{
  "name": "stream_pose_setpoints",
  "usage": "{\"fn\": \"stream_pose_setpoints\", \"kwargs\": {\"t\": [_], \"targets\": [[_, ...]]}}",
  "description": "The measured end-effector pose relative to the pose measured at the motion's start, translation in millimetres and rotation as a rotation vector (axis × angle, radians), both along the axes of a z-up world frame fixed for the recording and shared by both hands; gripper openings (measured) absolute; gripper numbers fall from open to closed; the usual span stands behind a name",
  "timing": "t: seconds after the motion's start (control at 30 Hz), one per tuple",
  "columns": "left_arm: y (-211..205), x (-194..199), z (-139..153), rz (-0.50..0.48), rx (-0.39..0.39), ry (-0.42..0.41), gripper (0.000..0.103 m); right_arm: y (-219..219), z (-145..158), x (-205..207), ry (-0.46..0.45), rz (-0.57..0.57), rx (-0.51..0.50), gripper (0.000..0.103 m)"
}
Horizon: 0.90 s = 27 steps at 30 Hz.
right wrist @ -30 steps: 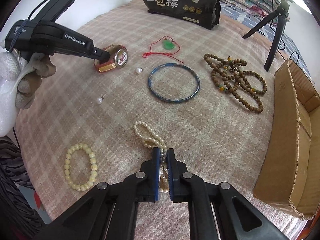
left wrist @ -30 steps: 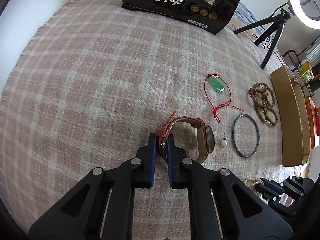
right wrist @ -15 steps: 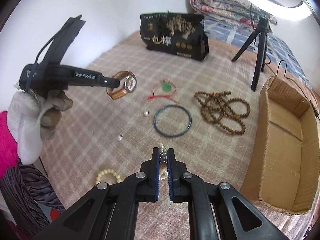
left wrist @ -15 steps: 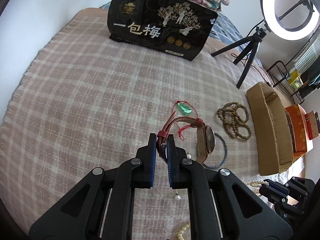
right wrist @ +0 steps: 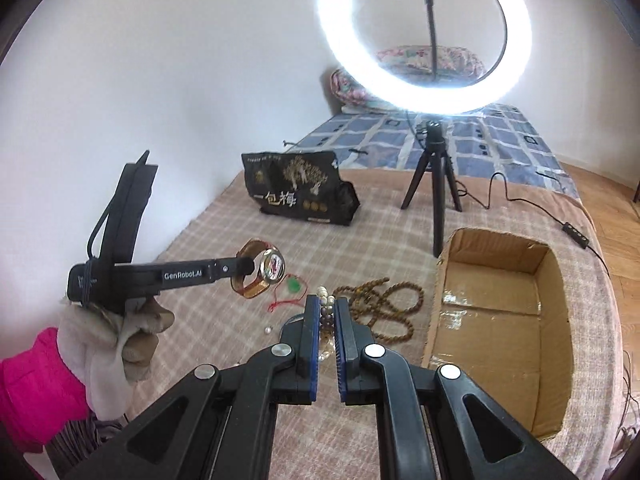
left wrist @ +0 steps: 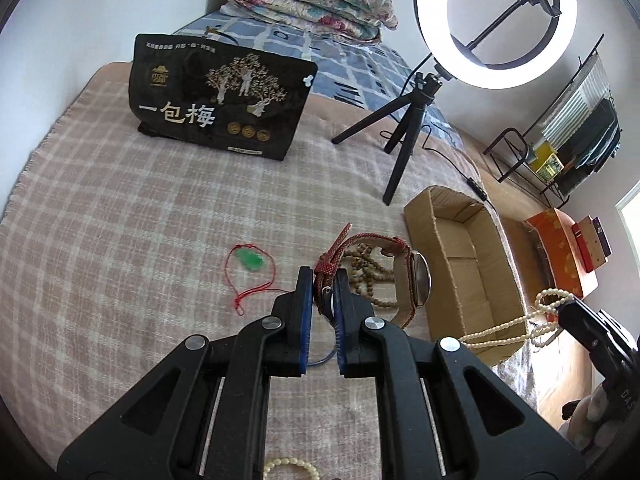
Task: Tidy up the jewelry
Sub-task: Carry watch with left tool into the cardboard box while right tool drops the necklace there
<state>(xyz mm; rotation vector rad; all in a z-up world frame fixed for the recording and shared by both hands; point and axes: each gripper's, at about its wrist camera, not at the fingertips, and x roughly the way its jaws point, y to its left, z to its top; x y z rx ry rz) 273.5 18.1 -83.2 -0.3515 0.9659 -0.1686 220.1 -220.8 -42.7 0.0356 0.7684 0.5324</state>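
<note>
Two pieces of jewelry are hanging in the air at this moment, one in each gripper. The left gripper [left wrist: 319,286] is pinching the red strap of the watch [left wrist: 416,280] between nearly closed fingers, and the watch body is hanging to the right of the fingers, with its face turned sideways and the strap loop lying across the line of the fingers. The right gripper [right wrist: 327,308] is holding the pearl necklace [left wrist: 516,322] in tightly closed fingers; a few pearls are showing above the pads, and in the left wrist view the rest of the strand is drooping down in a long loop over the near corner of the cardboard box [right wrist: 556,320]. The box is sitting on the right side of the checked blanket [left wrist: 120,220], open at the top, with its long side running from near to far. I am judging that both pieces are going to the box, and that the right hand is the nearer one, because its necklace is already hanging at the box edge, while the watch is waiting more to the left. The wooden bead string [right wrist: 384,304], the green pendant [left wrist: 250,259] and the small bead bracelet [left wrist: 290,470] are lying on the blanket.
</note>
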Motion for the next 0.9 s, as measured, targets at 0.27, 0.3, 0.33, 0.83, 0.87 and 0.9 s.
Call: {"fn": "stream_pose_setpoints", "kwargs": {"t": [0.27, 0.3, 0.33, 0.83, 0.87, 0.9], "targets": [[-46.2, 8.4, 11.0, -0.059, -0.002, -0.035, 0.008, -52.2, 5.3, 9.7, -0.026, -0.129, -0.03, 0.004], [-52.7, 9.3, 11.1, -0.068, -0.002, -0.037, 0.008, -59.0, 3.2, 11.4, -0.019, -0.143, -0.031, 0.004], [-59.1, 10.6, 10.7, -0.076, -0.001, -0.038, 0.008, -66.7, 1.0, 11.5, -0.012, -0.156, -0.036, 0.004], [-158.6, 30.6, -15.1, -0.193, 0.013, -0.008, 0.008, -135.0, -58.5, 21.0, 0.146, -0.286, -0.107, 0.005], [-163.3, 31.0, -17.9, -0.197, 0.015, -0.004, 0.008, -136.8, -61.3, 21.8, 0.154, -0.288, -0.107, 0.005], [-167.2, 31.5, -20.1, -0.202, 0.017, 0.001, 0.008, -138.9, -63.0, 21.5, 0.159, -0.289, -0.107, 0.005]]}}
